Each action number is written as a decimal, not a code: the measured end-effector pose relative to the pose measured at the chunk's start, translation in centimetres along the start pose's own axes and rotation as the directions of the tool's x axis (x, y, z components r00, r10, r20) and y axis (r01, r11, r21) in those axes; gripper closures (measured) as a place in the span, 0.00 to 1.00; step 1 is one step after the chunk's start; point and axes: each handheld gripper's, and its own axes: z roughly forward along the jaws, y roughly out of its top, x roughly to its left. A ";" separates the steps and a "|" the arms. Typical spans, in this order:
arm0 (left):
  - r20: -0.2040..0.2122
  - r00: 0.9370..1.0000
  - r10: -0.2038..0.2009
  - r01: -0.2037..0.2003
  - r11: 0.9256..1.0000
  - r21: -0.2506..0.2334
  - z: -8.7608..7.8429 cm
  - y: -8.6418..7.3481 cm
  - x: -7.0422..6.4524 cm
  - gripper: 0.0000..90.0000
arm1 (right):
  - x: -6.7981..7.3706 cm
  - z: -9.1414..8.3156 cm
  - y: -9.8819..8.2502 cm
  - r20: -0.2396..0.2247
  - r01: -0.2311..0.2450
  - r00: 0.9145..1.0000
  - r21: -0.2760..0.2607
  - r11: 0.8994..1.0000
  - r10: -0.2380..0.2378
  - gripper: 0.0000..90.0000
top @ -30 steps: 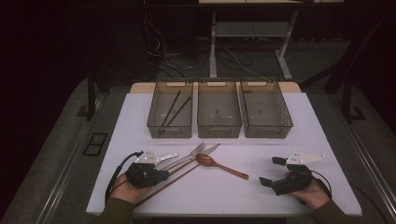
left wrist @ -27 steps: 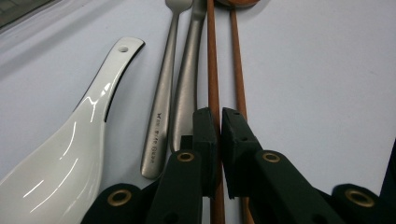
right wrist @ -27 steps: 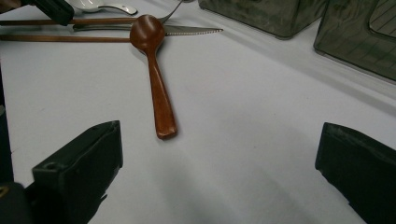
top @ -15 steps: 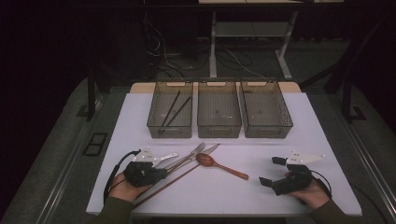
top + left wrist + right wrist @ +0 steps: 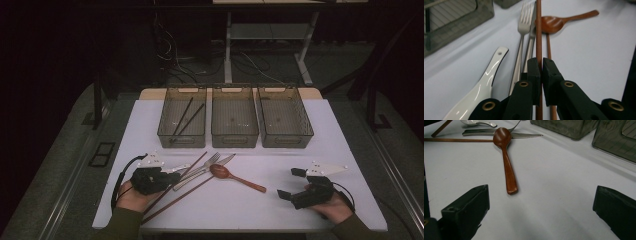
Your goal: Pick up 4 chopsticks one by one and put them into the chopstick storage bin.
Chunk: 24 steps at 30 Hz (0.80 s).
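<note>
**Your left jaws now pinch one chopstick**

Your left gripper [image 5: 172,176] has slid a little way in toward the pile of things to eat with, and its jaws are clenched on a brown chopstick [image 5: 538,32]. In the left gripper view the stick runs straight up between the two black pads. A second chopstick [image 5: 548,47] lies just beside it on the counter [image 5: 310,160], still loose.

The held chopstick sits in front of the left bin [image 5: 182,120], the one with two dark sticks already in it. So this stick most likely goes there next. Lift it clean, so that it does not drag the fork [image 5: 522,27] or the white spoon [image 5: 484,82] lying close by.

Your right gripper [image 5: 295,184] has not moved. Its jaws are wide apart, with the wooden spoon [image 5: 505,155] ahead of them.
</note>
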 end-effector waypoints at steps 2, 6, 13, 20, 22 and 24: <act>0.000 1.000 0.010 -0.010 1.000 -0.006 -0.2 0.5 0.1 0.94 | 0.0 0.0 0.0 0.000 -0.002 1.000 0.000 1.000 0.002 0.01; -0.004 1.000 0.022 -0.022 0.999 -0.036 -0.7 1.9 0.1 0.94 | 0.0 0.0 0.0 0.000 0.000 1.000 -0.001 1.000 0.000 0.01; -0.023 0.999 0.038 -0.040 0.994 -0.102 -1.6 5.0 0.8 0.94 | 0.0 0.0 0.0 0.000 -0.004 1.000 0.000 1.000 0.004 0.01; -0.042 0.998 0.041 -0.047 0.989 -0.139 -1.9 8.2 2.4 0.94 | -0.1 0.0 0.0 -0.001 0.003 1.000 0.002 1.000 -0.003 0.01; -0.047 0.998 0.035 -0.042 0.987 -0.153 -1.8 8.9 2.9 0.94 | 0.0 0.0 0.0 -0.002 -0.012 1.000 0.004 1.000 0.012 0.01; -0.052 0.998 0.026 -0.034 0.986 -0.165 -1.5 9.6 3.6 0.94 | 0.0 0.0 0.0 -0.001 -0.007 1.000 0.002 1.000 0.007 0.01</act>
